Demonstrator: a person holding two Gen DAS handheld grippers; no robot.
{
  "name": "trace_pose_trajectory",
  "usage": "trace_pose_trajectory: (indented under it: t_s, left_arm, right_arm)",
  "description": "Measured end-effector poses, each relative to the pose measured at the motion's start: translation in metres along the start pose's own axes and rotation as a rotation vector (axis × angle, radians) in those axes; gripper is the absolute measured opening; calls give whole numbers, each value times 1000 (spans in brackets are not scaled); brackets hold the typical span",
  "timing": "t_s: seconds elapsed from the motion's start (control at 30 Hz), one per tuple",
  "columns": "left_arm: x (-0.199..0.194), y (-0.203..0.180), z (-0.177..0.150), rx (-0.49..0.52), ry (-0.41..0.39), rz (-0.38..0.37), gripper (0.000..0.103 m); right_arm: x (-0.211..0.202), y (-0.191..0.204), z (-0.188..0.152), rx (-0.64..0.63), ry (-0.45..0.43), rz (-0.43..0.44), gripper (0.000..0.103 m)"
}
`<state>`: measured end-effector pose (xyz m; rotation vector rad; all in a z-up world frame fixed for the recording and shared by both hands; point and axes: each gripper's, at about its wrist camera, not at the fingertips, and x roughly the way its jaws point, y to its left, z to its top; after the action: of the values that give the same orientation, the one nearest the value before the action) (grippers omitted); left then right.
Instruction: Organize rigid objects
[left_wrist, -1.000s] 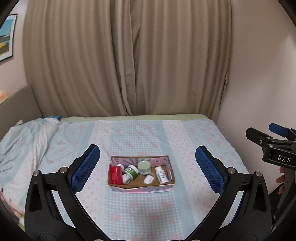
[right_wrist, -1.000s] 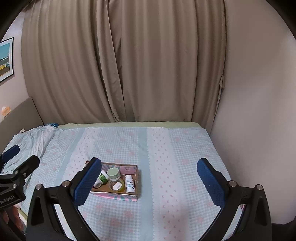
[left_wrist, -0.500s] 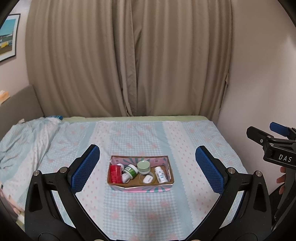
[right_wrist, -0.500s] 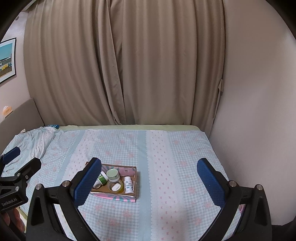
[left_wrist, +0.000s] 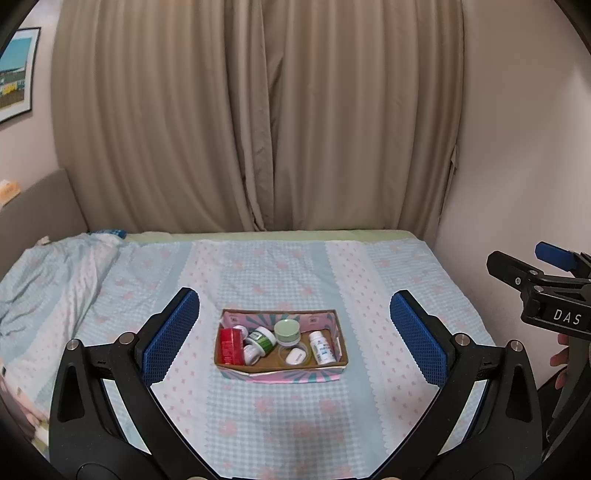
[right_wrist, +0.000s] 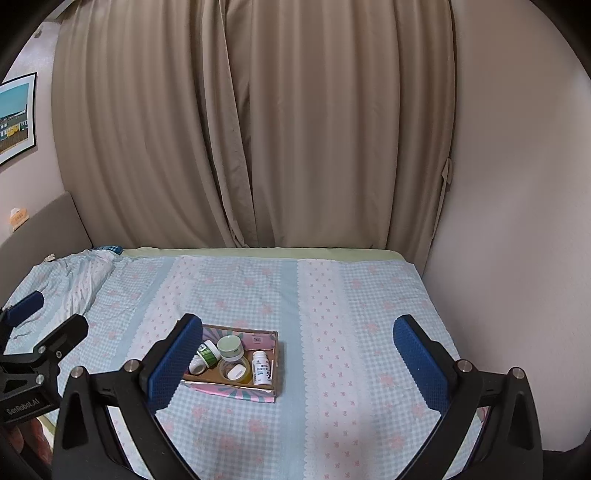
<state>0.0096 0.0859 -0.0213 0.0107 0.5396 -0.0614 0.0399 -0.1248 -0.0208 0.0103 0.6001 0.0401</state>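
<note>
A shallow cardboard box (left_wrist: 280, 373) (right_wrist: 273, 392) with pink and teal sides sits on the bed. It holds a red packet (left_wrist: 229, 346), a green-labelled jar on its side (left_wrist: 262, 339) (right_wrist: 208, 352), a pale green jar (left_wrist: 287, 331) (right_wrist: 230, 347), a white bottle (left_wrist: 322, 347) (right_wrist: 261, 366) and a small white case in a clear lid (left_wrist: 295, 355) (right_wrist: 235, 371). My left gripper (left_wrist: 294, 338) is open and empty, held above and before the box. My right gripper (right_wrist: 297, 360) is open and empty, with the box behind its left finger.
The bed (left_wrist: 295, 417) has a blue checked cover with pink flowers. A crumpled duvet (left_wrist: 44, 273) lies at the left. Beige curtains (left_wrist: 258, 129) hang behind. A wall (right_wrist: 517, 240) bounds the bed on the right.
Both grippers have shifted slightly, so the box sits a little lower in the views. Both stay open and empty. Nothing in the box has moved.
</note>
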Motion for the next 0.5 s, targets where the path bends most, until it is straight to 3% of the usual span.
trace_pose_trajectory:
  t_s: [0.5]
  left_arm:
    - [0, 2, 0, -20, -2, -3, 103]
  right_arm:
    - [2, -1, 0, 1, 1, -1, 103]
